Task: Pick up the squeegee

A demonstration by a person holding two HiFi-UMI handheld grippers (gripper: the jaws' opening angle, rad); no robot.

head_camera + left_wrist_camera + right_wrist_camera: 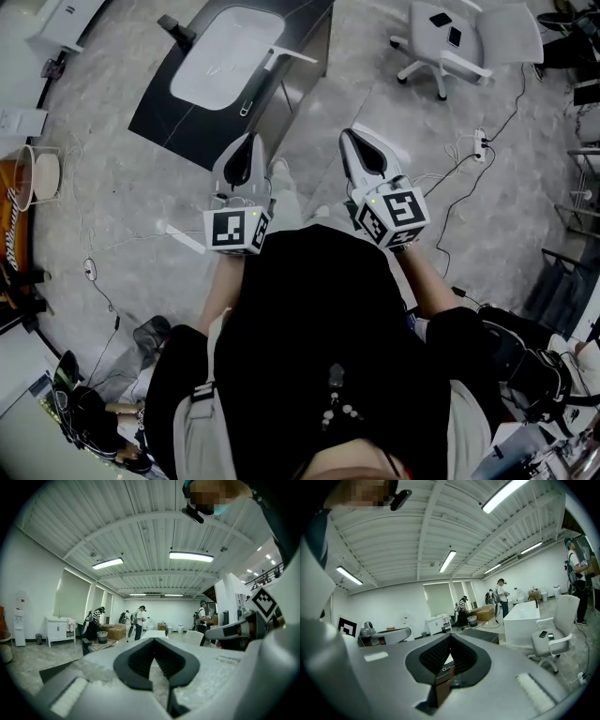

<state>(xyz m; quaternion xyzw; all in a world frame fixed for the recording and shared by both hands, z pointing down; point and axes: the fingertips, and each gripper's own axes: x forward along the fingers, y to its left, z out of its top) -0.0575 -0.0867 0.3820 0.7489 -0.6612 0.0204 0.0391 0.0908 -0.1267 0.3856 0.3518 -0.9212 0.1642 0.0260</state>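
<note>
Now holds the white left gripper (255, 138) and the white right gripper (349, 133) side by side, level, over a pale grey marbled floor (122, 178). Shows both pairs of dark-padded jaws pressed fully together, with nothing gripped in either. Faces a white oval bathtub (202, 75) on a black rectangular platform (164, 122), well ahead of both tips. Leaves the white T-shaped squeegee (284, 56) lying untouched at the tub's right rim, blade farthest away, thin handle angled back toward the grippers. Stands left of a white swivel office chair (469, 42).
</note>
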